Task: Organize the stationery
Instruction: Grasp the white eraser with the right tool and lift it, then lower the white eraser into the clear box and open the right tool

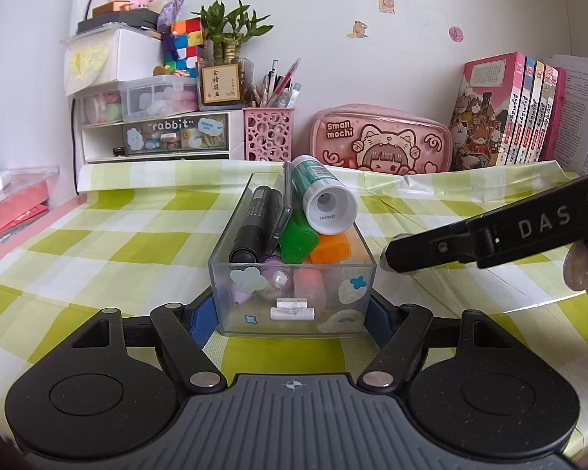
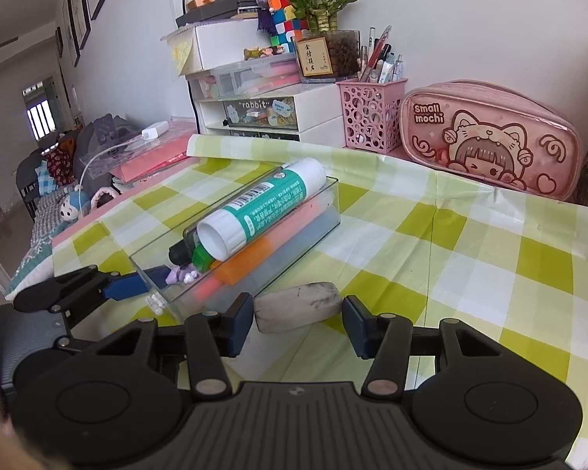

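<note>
while box (image 2: 294, 243) crowds it, eraser (image 2: 297, 306) sits unheld.

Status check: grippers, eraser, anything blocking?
Left gripper clamps clear box. Right gripper open, straddling eraser on tablecloth. Box wall crowds its left finger.

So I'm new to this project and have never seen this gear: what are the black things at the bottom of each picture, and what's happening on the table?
Those are two hand-held grippers; a person carries one in each hand, and each has a camera looking forward along its jaws.

In the left camera's view, the left gripper has its jaws against both sides of a clear plastic box holding a glue stick, a black marker and green and orange highlighters. The black arm coming in at right is the other gripper.

In the right camera's view, the right gripper is open around a smudged white eraser, which lies on the green checked tablecloth beside the box; nothing is gripped yet.
</note>
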Tool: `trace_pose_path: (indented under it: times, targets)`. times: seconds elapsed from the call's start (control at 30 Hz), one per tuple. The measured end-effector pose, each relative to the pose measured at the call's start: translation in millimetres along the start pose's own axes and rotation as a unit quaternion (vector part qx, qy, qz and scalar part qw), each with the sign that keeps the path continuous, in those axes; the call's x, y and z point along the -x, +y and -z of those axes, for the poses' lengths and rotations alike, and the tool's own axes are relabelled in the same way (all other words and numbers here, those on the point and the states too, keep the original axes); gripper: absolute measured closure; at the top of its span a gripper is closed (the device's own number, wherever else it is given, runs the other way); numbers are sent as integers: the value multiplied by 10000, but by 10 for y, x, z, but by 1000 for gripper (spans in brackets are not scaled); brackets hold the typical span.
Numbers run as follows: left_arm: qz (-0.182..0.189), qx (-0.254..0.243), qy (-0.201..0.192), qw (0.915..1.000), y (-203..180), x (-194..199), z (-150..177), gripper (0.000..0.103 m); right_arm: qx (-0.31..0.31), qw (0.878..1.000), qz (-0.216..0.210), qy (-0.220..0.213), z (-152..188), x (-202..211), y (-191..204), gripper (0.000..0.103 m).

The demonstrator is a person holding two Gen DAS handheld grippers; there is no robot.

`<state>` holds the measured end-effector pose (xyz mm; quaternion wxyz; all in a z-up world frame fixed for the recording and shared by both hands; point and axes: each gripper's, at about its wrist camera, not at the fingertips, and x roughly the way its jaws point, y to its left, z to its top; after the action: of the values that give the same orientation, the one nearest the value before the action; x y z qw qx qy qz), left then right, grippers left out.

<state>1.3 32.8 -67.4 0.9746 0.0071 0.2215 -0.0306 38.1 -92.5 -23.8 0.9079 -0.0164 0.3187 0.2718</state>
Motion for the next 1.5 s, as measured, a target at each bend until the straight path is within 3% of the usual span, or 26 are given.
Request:
trace_pose_path:
  times: [0.4, 0.53, 0.7, 0.9, 1.17, 1.5]
  targets:
    - [1, -1, -1, 10000, 2, -3, -1, 30, -441, 9924, -1042, -491, -152, 258, 136, 51]
    - [0, -1, -2, 10000, -1, 0, 2, 30, -637, 9865, -1460, -369, -185, 212, 208, 51]
    - [0, -1, -2, 10000, -1, 0, 2, 30, -1653, 9696, -1794, 166, -206, 6, 82, 51]
    - [0, 0, -2, 10000, -1, 0, 2, 30, -2317, 9562, -1725, 464, -233, -127, -47, 50]
    - [0, -2, -2, 10000, 0, -1, 2, 30, -2298, 9607, -1415, 652, -335, -127, 37, 50]
    - [1, -2, -4, 10000, -1, 0, 4, 30, -2194, 9648, -1327, 588, -376, -112, 89, 50]
